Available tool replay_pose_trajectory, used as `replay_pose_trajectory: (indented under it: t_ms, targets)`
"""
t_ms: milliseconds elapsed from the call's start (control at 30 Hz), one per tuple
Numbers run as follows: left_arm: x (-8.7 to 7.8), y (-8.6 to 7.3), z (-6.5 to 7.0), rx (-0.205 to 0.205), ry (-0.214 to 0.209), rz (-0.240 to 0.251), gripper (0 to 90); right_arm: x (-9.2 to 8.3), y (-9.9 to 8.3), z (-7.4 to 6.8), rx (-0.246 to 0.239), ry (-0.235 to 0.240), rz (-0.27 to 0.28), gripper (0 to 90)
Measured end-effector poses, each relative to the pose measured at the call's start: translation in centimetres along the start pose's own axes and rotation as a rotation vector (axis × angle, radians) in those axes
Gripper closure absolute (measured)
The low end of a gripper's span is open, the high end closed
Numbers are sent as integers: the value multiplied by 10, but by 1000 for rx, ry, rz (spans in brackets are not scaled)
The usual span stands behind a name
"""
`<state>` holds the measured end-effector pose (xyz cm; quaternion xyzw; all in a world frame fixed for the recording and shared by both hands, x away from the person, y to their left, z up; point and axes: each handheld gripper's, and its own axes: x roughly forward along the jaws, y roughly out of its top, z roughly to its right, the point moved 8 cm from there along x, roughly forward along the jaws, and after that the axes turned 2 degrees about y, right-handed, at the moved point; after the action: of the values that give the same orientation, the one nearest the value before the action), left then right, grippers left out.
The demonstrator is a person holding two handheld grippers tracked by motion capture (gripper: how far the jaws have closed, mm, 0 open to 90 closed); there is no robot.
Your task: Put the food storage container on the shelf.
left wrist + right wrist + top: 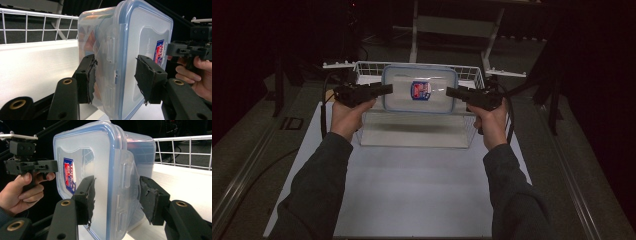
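My left gripper (384, 90) has its jaws clamped on the left short end of the clear lidded container (419, 90), lid and base between the pads. The container hangs above the white wire basket (469, 75). My right gripper (453, 92) grips the opposite end likewise.

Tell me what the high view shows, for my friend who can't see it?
A person's two hands each hold a black claw, left claw and right claw, gripping opposite ends of a clear plastic box with a blue-rimmed lid. The box hangs above a white wire basket on a white table. The room around is dark.
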<state>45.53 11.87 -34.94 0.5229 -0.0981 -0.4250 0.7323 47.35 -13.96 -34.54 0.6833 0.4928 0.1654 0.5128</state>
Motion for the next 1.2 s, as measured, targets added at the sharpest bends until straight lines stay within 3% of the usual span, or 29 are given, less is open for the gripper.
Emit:
replay_pose_trajectory:
  t_ms: [233, 333, 500, 567, 600, 667, 733, 800, 900, 1033, 1200]
  targets:
    - [3, 2, -1, -12, 27, 20, 497, 2, 3, 5, -3, -56, 20, 469]
    - [5, 3, -3, -2, 62, 29, 494, 3, 3, 5, -7, -62, 22, 466]
    - [14, -5, -5, 26, 122, -26, 495, 6, 2, 7, -21, -109, 2, 399]
    - [17, -7, -7, 11, 109, -24, 472, 7, 2, 11, -13, -135, 7, 413]
    - [16, -6, -7, -11, 100, 0, 469, 7, 2, 12, -10, -144, 9, 448]
    - [14, -2, -5, -22, 85, 20, 489, 9, 3, 15, -17, -173, 3, 425]
    - [15, -2, -3, 17, 113, 2, 507, 9, 6, 17, -18, -207, 22, 467]
    - [14, -2, -1, 31, 118, 5, 505, 9, 6, 19, -29, -234, 13, 459]
    - [12, -2, -1, 52, 126, 16, 504, 8, 7, 16, -70, -249, 14, 461]
    - [5, -1, 2, 100, 148, 22, 494, 4, 7, 2, -196, -271, -11, 481]
    - [-5, 0, 7, 152, 171, 29, 481, -1, 5, -8, -273, -275, -63, 491]
